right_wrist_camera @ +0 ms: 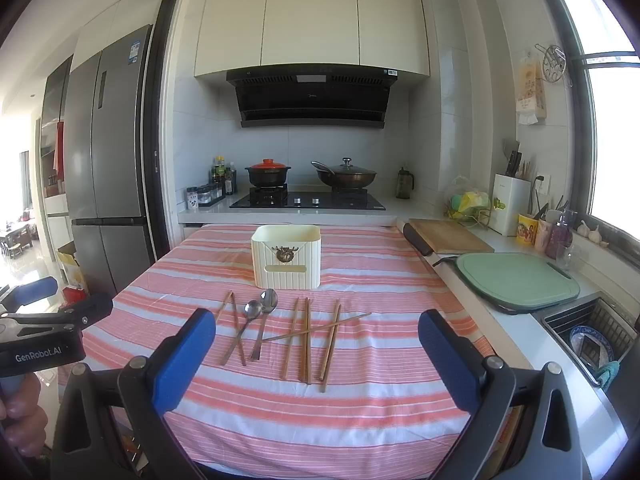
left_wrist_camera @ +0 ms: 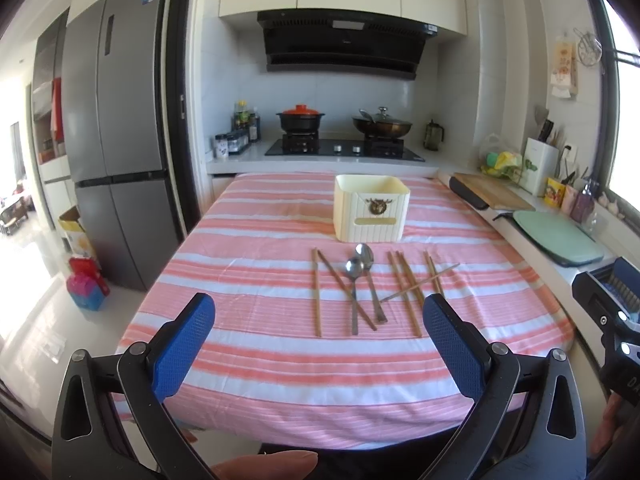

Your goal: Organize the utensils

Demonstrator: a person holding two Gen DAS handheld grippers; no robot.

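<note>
While both tools hang back over the near edge of the striped tablecloth, nothing is picked up yet. The left gripper and right gripper are spread wide and empty. Two spoons and scattered chopsticks lie just before the cream holder. Next, one gripper probably must descend and pinch a single thin utensil.

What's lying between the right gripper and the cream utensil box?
In the right wrist view, spoons and chopsticks lie on the striped cloth between right gripper and box.
</note>
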